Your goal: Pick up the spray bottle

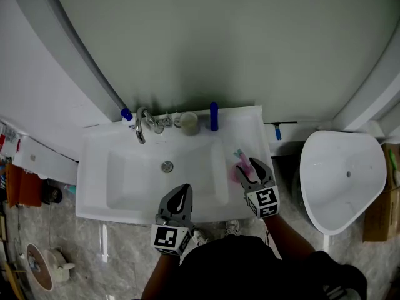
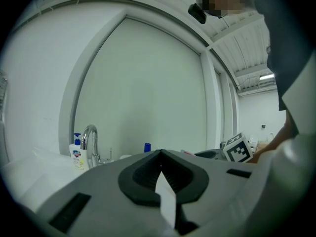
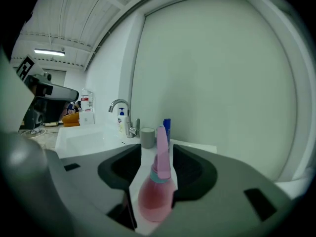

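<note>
A pink spray bottle with a tall pink cap stands upright on the right ledge of the white sink. My right gripper is around it, with a pad against each side of the bottle's round body. The bottle's base is hidden below the jaws. My left gripper hovers over the sink's front edge; its jaws meet at the tips with nothing between them.
Along the sink's back ledge stand a chrome faucet, a blue-pump soap dispenser, a grey cup and a blue bottle. A white bowl-shaped fixture sits to the right. Clutter lies on the floor at left.
</note>
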A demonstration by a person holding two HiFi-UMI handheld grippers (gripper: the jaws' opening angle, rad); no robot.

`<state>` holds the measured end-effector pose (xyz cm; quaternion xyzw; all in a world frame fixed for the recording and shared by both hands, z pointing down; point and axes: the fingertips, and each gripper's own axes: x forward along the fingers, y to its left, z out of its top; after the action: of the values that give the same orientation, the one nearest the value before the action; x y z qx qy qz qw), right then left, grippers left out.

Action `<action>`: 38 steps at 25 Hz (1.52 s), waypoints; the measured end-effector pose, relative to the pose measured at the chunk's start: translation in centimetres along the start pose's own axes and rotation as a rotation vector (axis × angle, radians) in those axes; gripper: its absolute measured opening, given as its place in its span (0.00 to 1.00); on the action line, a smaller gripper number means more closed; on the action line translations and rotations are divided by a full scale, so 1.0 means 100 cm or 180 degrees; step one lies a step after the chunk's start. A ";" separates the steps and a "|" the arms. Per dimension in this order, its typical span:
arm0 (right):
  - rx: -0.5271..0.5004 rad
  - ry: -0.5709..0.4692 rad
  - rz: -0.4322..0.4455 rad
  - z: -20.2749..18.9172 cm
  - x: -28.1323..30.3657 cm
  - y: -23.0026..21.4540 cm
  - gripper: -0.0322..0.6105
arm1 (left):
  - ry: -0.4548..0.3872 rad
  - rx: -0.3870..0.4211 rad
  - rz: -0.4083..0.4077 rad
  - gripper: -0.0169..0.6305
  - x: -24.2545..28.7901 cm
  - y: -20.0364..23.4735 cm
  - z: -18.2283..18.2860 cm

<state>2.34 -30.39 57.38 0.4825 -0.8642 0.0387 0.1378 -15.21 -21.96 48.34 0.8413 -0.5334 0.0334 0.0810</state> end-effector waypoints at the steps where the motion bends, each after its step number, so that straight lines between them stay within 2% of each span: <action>1: 0.0010 0.0007 0.0000 0.000 0.000 0.000 0.35 | -0.0016 -0.0004 0.0002 0.02 0.000 0.000 0.000; 8: -0.0051 -0.0031 -0.0140 0.002 -0.001 -0.005 0.19 | -0.0031 -0.0001 -0.0016 0.02 0.002 0.001 0.000; 23: -0.0005 -0.0103 -0.0134 0.014 -0.005 -0.006 0.18 | 0.0026 0.0004 -0.0022 0.02 -0.008 -0.002 -0.004; 30: -0.0062 -0.0276 -0.0121 0.041 -0.011 -0.002 0.18 | -0.0053 -0.0013 -0.0013 0.02 -0.009 0.000 -0.001; 38: -0.0137 -0.0566 -0.0072 0.085 -0.024 0.008 0.18 | 0.0001 -0.0020 -0.0022 0.02 -0.011 0.000 -0.004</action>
<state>1.20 -29.69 48.62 0.4907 -0.8681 -0.0244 0.0713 -15.69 -20.95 48.63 0.8429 -0.5306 0.0317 0.0838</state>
